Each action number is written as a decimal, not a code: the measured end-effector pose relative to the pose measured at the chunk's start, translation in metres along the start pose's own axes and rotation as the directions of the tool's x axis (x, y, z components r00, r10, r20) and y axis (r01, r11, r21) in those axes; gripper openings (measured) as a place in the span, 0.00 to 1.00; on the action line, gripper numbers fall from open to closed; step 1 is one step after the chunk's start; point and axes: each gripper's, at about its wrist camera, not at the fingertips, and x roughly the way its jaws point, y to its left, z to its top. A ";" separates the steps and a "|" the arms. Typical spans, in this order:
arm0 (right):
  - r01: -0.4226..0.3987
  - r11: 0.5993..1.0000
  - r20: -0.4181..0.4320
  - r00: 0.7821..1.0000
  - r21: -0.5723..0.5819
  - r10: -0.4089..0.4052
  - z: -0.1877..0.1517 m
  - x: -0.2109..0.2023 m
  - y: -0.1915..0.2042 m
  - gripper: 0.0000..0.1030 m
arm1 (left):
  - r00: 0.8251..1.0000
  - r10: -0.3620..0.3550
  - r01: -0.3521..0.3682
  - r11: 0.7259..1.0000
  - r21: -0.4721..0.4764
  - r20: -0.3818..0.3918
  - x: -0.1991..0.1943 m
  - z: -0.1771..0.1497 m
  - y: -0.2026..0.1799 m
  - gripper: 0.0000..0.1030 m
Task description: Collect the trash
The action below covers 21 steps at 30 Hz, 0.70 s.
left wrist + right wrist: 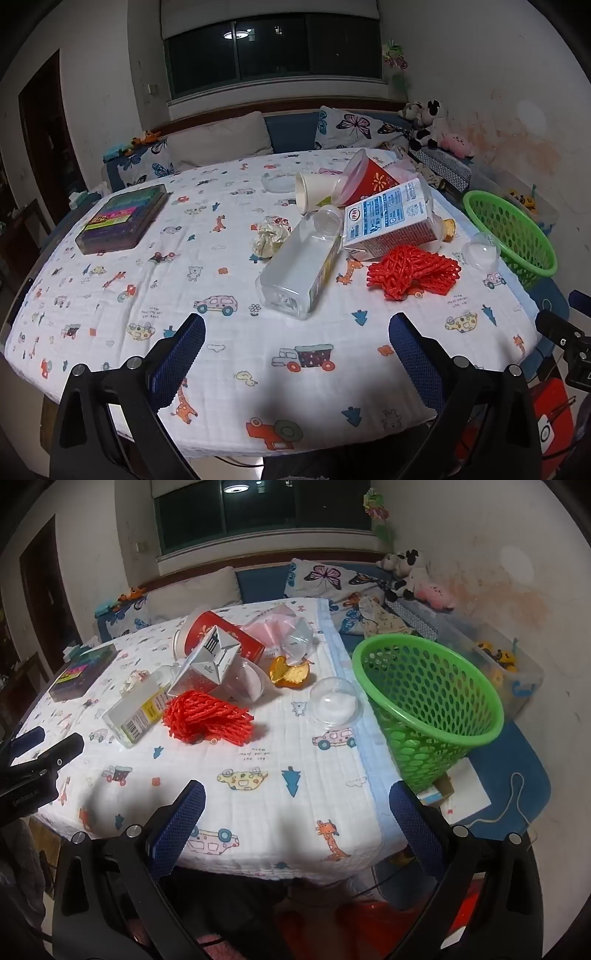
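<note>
Trash lies on the cartoon-print tablecloth (236,266): a clear plastic bottle (295,269) on its side, a red foam net (413,271), a milk carton (388,221), a red cup with a paper cup (314,190) in front, a crumpled paper ball (267,236) and a clear dome lid (482,251). The right wrist view also has orange peel (290,674) and a clear plastic bag (299,638). A green mesh basket (432,705) stands off the table's right edge. My left gripper (297,350) and right gripper (297,818) hover open over the near edge, nothing between their fingers.
A box of coloured pens (123,219) lies at the table's far left. Cushions and plush toys (428,123) line the bench behind. A clear bin of toys (502,664) sits beyond the basket. A blue seat (517,775) with a cord lies below the basket.
</note>
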 end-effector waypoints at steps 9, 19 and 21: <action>-0.002 1.000 -0.011 1.000 0.001 0.002 0.000 0.001 0.000 0.96 | 1.000 0.005 -0.005 1.000 0.005 0.000 -0.001 0.000 0.000 0.94; -0.001 1.000 -0.012 1.000 0.003 0.001 0.000 0.001 0.000 0.96 | 1.000 -0.001 0.001 1.000 0.008 -0.004 0.001 -0.006 -0.006 0.94; -0.002 1.000 -0.012 1.000 0.002 0.002 0.000 0.001 0.001 0.96 | 1.000 -0.005 0.005 1.000 0.003 -0.011 0.003 -0.003 -0.004 0.94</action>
